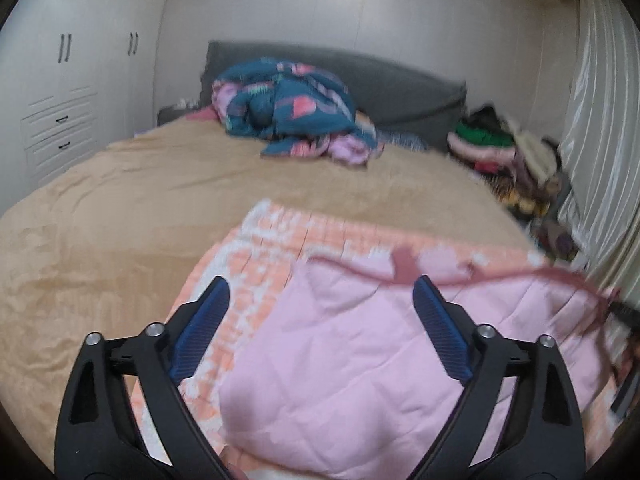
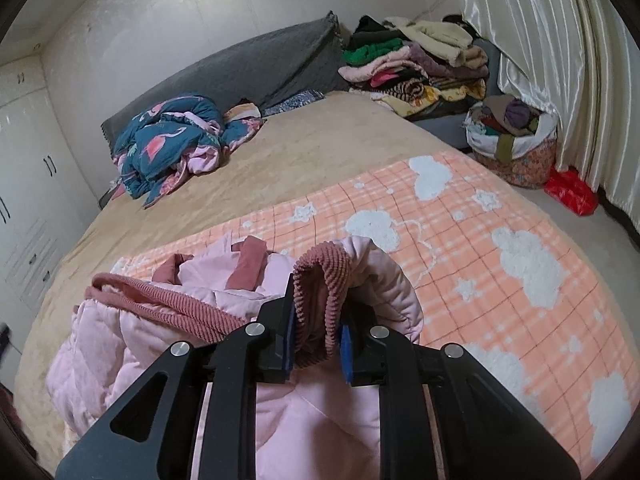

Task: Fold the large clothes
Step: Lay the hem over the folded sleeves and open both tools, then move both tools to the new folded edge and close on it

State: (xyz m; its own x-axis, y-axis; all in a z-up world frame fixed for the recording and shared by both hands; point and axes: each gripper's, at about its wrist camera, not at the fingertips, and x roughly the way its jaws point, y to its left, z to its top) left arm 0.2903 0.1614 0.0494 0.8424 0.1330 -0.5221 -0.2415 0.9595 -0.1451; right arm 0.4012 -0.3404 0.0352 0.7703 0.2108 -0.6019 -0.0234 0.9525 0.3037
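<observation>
A pale pink quilted jacket (image 1: 352,360) with dusty-rose ribbed trim lies on an orange checked blanket (image 1: 280,240) on the bed. My left gripper (image 1: 320,292) is open, jaws wide apart, empty, hovering above the jacket's near part. In the right wrist view the jacket (image 2: 160,332) is bunched up. My right gripper (image 2: 318,340) is shut on the jacket's ribbed rose hem (image 2: 320,280) and holds it lifted above the blanket (image 2: 500,248).
A tan bedspread (image 1: 120,208) covers the bed. A crumpled teal flamingo quilt (image 1: 288,108) lies by the grey headboard (image 2: 248,68). Stacked clothes (image 2: 420,64) and a full fabric basket (image 2: 516,144) stand right of the bed near white curtains (image 2: 560,60). White wardrobes (image 1: 72,80) stand at left.
</observation>
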